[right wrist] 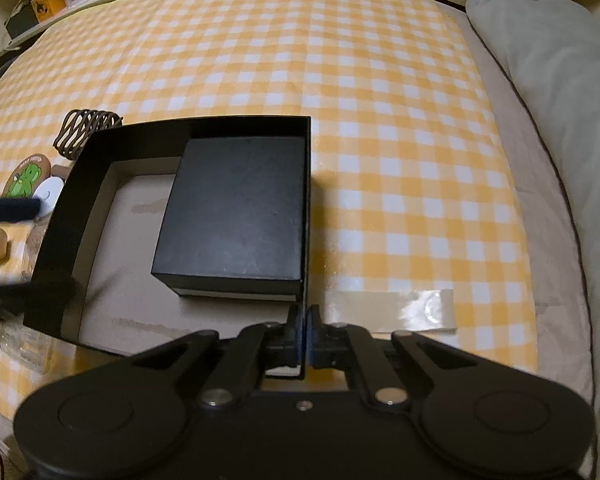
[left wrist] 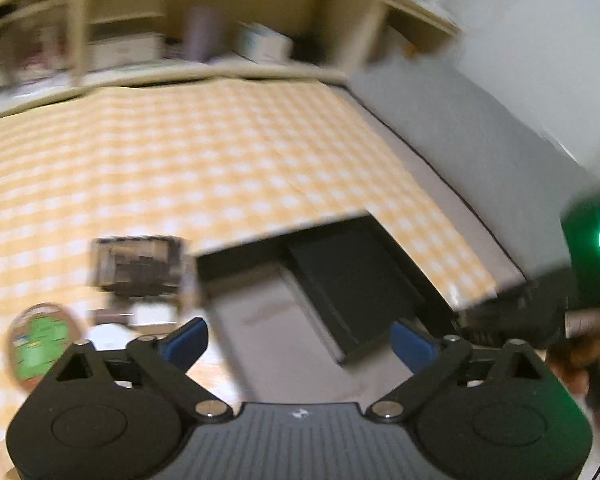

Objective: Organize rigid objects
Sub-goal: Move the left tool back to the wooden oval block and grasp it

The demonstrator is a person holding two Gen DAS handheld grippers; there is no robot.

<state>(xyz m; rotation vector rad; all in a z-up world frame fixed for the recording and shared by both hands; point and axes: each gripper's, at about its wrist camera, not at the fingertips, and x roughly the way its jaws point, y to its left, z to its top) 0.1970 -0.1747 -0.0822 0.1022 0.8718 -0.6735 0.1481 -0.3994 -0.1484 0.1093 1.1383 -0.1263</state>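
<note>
While the right gripper [right wrist: 303, 330] pinches the near right wall of the open black tray [right wrist: 66, 216] with its jaws clamped together on the thin card, the left gripper [left wrist: 300, 340] hangs above the tray's left side with jaws wide apart and nothing between them. Inside the tray, a black box [right wrist: 236, 212] sits pushed into the far right corner, its long axis running away from the right gripper; the left part of the tray floor is bare. The loose things lie outside the tray's left wall on the yellow checked cloth [right wrist: 380, 120] — a round coaster with a green figure [right wrist: 26, 180], a white object [right wrist: 50, 196] just beside it, and a brown wire basket [right wrist: 86, 130] further back. All of these are on the left gripper's side, so that hand is plainly nearer. My judgement: the right hand steadies the tray while the left goes sideways for the next piece — though the left view is too blurred to say which.
</note>
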